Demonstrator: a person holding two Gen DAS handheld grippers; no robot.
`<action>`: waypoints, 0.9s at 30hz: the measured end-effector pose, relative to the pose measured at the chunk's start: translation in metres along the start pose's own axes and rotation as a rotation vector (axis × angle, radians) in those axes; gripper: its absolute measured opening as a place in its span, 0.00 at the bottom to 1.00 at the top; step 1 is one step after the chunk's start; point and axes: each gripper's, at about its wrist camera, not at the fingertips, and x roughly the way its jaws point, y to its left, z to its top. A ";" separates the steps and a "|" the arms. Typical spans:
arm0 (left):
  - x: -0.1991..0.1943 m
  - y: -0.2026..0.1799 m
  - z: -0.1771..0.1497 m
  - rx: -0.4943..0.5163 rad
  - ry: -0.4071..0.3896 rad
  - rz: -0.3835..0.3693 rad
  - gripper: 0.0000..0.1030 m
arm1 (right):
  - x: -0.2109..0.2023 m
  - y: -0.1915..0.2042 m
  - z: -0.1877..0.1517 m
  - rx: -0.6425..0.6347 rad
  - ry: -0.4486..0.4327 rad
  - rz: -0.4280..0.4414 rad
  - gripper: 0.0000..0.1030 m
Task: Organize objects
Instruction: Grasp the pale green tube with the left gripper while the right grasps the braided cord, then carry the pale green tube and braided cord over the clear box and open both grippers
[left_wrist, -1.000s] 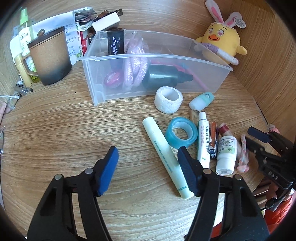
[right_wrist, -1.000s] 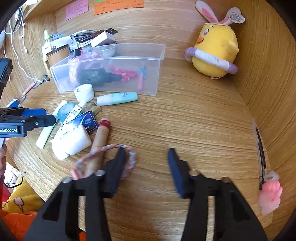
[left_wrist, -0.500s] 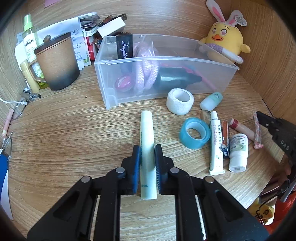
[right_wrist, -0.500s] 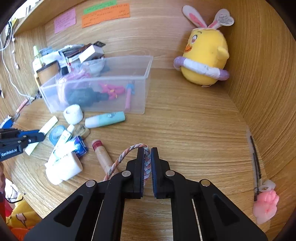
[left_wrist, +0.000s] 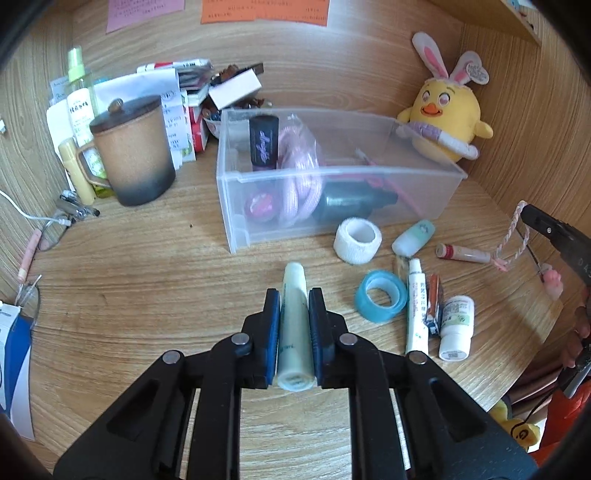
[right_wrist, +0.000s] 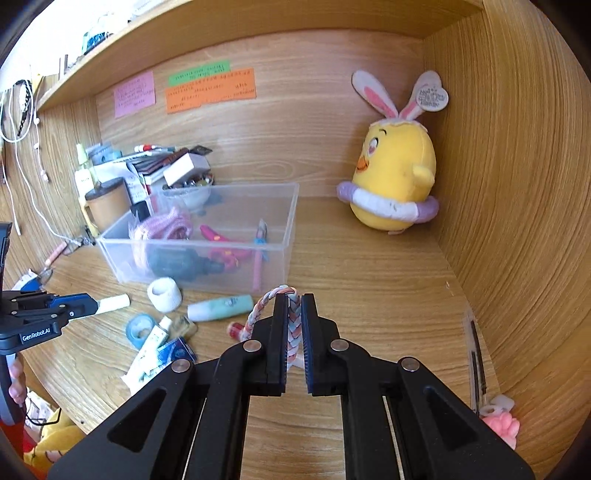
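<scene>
My left gripper (left_wrist: 294, 295) is shut on a pale green tube (left_wrist: 294, 325), which lies lengthwise between the blue pads above the desk. My right gripper (right_wrist: 294, 301) is shut on a braided pink-and-white cord loop (right_wrist: 271, 301), lifted off the desk; the loop (left_wrist: 511, 236) hangs from its tip in the left wrist view. The clear plastic bin (left_wrist: 417, 177) (right_wrist: 291, 206) holds a pink rope, a dark bottle, a black tube and pink scissors. Loose items lie in front: white bandage roll (left_wrist: 357, 240), blue tape roll (left_wrist: 381, 301), mint bottle (right_wrist: 219, 308), ointment tube (left_wrist: 417, 306), white pill bottle (left_wrist: 456, 328), red-capped stick (left_wrist: 463, 253).
A brown lidded mug (left_wrist: 133, 151) and a pile of papers, boxes and a spray bottle (left_wrist: 79, 98) stand at the back left. A yellow chick plush (right_wrist: 393, 184) sits in the back right corner. A pen (right_wrist: 476, 354) and pink charm (right_wrist: 504, 424) lie by the right wall.
Both grippers closed: the left on the green tube, the right on the braided cord. The right one has since risen, lifting the cord off the desk.
</scene>
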 end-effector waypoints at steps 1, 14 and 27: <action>-0.002 0.001 0.003 -0.003 -0.009 -0.001 0.14 | -0.001 0.001 0.003 0.000 -0.008 0.006 0.06; -0.030 0.009 0.030 -0.008 -0.103 -0.018 0.14 | -0.003 0.027 0.039 -0.040 -0.092 0.073 0.06; -0.019 0.024 0.072 -0.002 -0.127 0.007 0.14 | 0.028 0.051 0.087 -0.065 -0.120 0.096 0.06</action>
